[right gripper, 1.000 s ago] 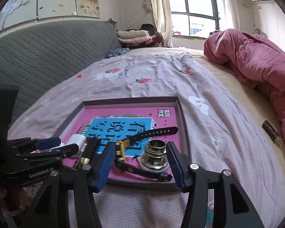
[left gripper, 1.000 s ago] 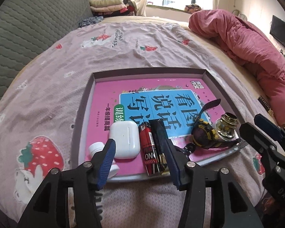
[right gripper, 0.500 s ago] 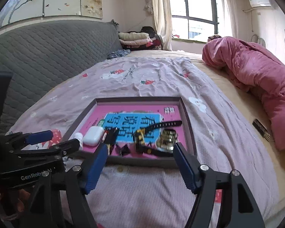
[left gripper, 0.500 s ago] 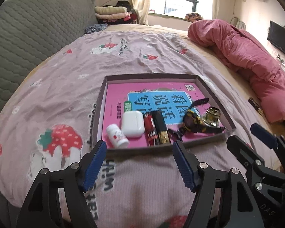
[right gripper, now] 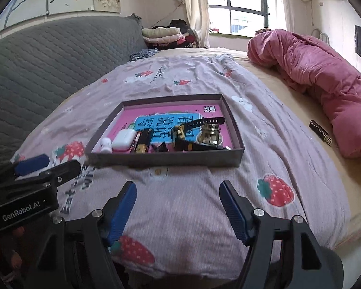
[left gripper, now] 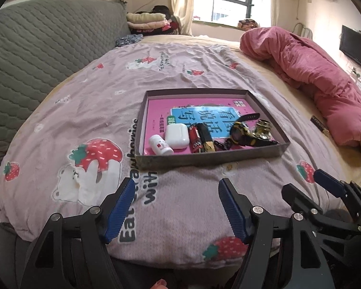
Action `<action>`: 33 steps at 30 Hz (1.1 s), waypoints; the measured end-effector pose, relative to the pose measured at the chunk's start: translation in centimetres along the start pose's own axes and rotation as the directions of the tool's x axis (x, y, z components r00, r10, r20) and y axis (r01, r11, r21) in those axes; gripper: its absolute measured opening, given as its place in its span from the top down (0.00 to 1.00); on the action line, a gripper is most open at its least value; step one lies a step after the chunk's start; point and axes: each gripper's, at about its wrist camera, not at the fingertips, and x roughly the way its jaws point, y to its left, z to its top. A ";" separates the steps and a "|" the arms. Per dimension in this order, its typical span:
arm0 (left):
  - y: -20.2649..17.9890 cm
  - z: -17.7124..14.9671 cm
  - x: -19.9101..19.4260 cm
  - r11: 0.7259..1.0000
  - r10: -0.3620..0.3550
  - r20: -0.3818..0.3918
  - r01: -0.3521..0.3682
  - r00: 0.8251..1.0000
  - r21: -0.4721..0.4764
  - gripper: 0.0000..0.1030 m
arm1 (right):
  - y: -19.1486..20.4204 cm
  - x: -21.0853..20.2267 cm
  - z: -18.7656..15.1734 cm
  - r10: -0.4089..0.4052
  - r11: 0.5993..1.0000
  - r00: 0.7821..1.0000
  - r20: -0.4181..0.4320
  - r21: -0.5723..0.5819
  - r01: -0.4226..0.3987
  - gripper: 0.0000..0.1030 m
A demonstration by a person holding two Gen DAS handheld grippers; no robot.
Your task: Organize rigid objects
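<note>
A shallow grey box (left gripper: 205,157) (right gripper: 166,159) sits on the bed with a pink book lining its floor. Along its near side lie a white pill bottle (left gripper: 160,145) (right gripper: 106,145), a white earbud case (left gripper: 177,135) (right gripper: 124,140), a red lighter (left gripper: 194,138), a black and gold lighter (left gripper: 206,137) (right gripper: 143,142), a black and yellow watch (left gripper: 243,133) (right gripper: 187,132) and a brass cap (left gripper: 263,127) (right gripper: 210,133). My left gripper (left gripper: 177,193) and right gripper (right gripper: 178,196) both hover open over the sheet, short of the box, with nothing between their fingers.
The strawberry-print sheet (left gripper: 89,110) covers the bed. A pink quilt (left gripper: 320,77) (right gripper: 325,82) is bunched at the right, with a small dark strip (right gripper: 321,132) beside it. A grey quilted headboard (left gripper: 36,48) runs along the left; folded clothes (right gripper: 161,35) lie at the back.
Both grippers have drawn back from the box toward the bed's near edge and their jaws have widened. The objects stay in the box.
</note>
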 end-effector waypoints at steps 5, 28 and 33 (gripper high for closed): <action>-0.3 -0.5 -0.1 1.000 -0.004 -0.008 0.003 1.000 -0.006 0.29 | 0.0 -0.9 -0.2 -0.004 1.000 0.999 0.033 0.000 0.004 0.31; 0.3 -1.3 2.9 0.999 0.023 -0.054 -0.026 0.998 -0.043 0.29 | 0.0 2.1 -1.1 -0.021 1.000 1.000 -0.018 0.006 0.021 0.31; 0.2 -1.4 3.0 0.999 0.025 -0.054 -0.027 0.998 -0.039 0.29 | 0.0 2.2 -1.1 -0.024 1.000 1.000 -0.018 0.007 0.024 0.31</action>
